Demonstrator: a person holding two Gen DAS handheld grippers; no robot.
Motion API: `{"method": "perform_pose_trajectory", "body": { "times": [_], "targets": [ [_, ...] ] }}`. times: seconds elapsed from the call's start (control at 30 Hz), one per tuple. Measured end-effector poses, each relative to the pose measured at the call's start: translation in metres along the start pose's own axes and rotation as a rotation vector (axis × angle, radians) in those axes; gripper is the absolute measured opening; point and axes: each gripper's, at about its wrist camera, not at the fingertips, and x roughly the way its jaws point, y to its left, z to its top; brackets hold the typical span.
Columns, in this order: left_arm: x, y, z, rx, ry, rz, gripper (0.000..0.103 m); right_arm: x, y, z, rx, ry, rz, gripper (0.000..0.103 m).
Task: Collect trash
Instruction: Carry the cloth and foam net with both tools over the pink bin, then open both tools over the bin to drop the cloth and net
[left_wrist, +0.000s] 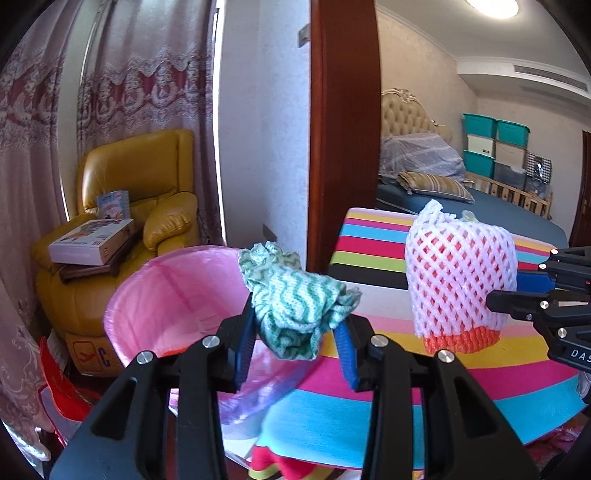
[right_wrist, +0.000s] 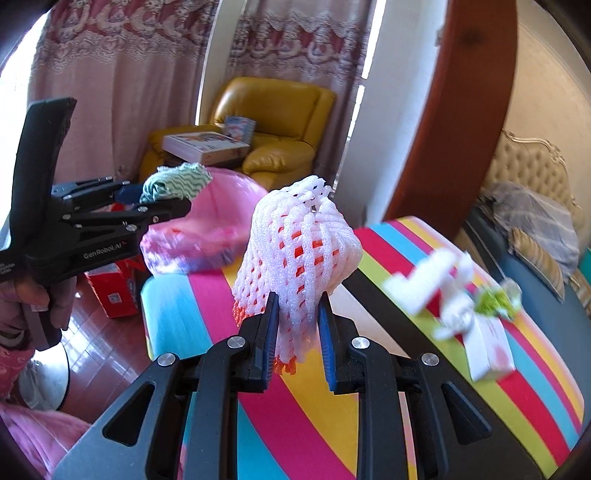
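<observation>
My left gripper (left_wrist: 297, 328) is shut on a crumpled green-and-white wavy cloth (left_wrist: 295, 299), held in the air beside the rim of a pink-lined bin (left_wrist: 173, 295). My right gripper (right_wrist: 297, 314) is shut on a white foam fruit net with an orange one inside (right_wrist: 299, 251), lifted above the striped table. From the left wrist view the net (left_wrist: 458, 277) hangs at the right, with the right gripper's body behind it. In the right wrist view the left gripper (right_wrist: 162, 212) and its cloth (right_wrist: 177, 182) sit left of the bin (right_wrist: 207, 229).
The striped tablecloth (right_wrist: 303, 417) carries more scraps at the right: white foam pieces (right_wrist: 424, 280), a green wrapper (right_wrist: 495, 299) and a small white box (right_wrist: 487, 347). A yellow armchair (left_wrist: 129, 229) with boxes, a red box (right_wrist: 114, 291) on the floor and a wooden door frame (left_wrist: 343, 129) stand around.
</observation>
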Motion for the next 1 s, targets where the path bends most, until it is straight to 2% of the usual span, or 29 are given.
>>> {"method": "perform_pose_trajectory", "body": {
  "times": [0.17,0.43,0.5,0.53,0.57,0.6,0.63,0.7,0.8,0.9,1.0],
  "targets": [
    [0.007,0.03,0.009,-0.008,0.001,0.075,0.039,0.026,0.016,0.032,-0.016,-0.006,0.048,0.022],
    [0.037,0.084,0.019,-0.063,0.036,0.132,0.041,0.074,0.032,0.09,0.024,-0.029,0.124,0.023],
    [0.045,0.094,0.019,-0.07,0.046,0.135,0.051,0.087,0.038,0.105,0.034,-0.043,0.148,0.026],
    [0.048,0.098,0.019,-0.068,0.052,0.144,0.056,0.091,0.041,0.109,0.023,-0.047,0.15,0.035],
    [0.05,0.101,0.018,-0.066,0.054,0.163,0.067,0.097,0.045,0.113,0.008,-0.05,0.137,0.042],
    [0.051,0.104,0.016,-0.069,0.051,0.189,0.075,0.102,0.046,0.115,0.008,-0.048,0.119,0.059],
    [0.049,0.107,0.014,-0.075,0.044,0.202,0.079,0.106,0.045,0.116,0.024,-0.05,0.109,0.069],
    [0.043,0.11,0.01,-0.082,0.028,0.205,0.089,0.104,0.04,0.115,0.049,-0.071,0.128,0.069],
    [0.038,0.11,0.003,-0.045,0.016,0.227,0.096,0.093,0.033,0.104,0.052,-0.084,0.127,0.069],
    [0.034,0.105,-0.003,-0.01,0.013,0.24,0.098,0.077,0.022,0.085,0.03,-0.085,0.104,0.069],
    [0.028,0.093,-0.005,-0.015,0.014,0.202,0.098,0.063,0.009,0.065,0.035,-0.077,0.08,0.069]
  ]
}}
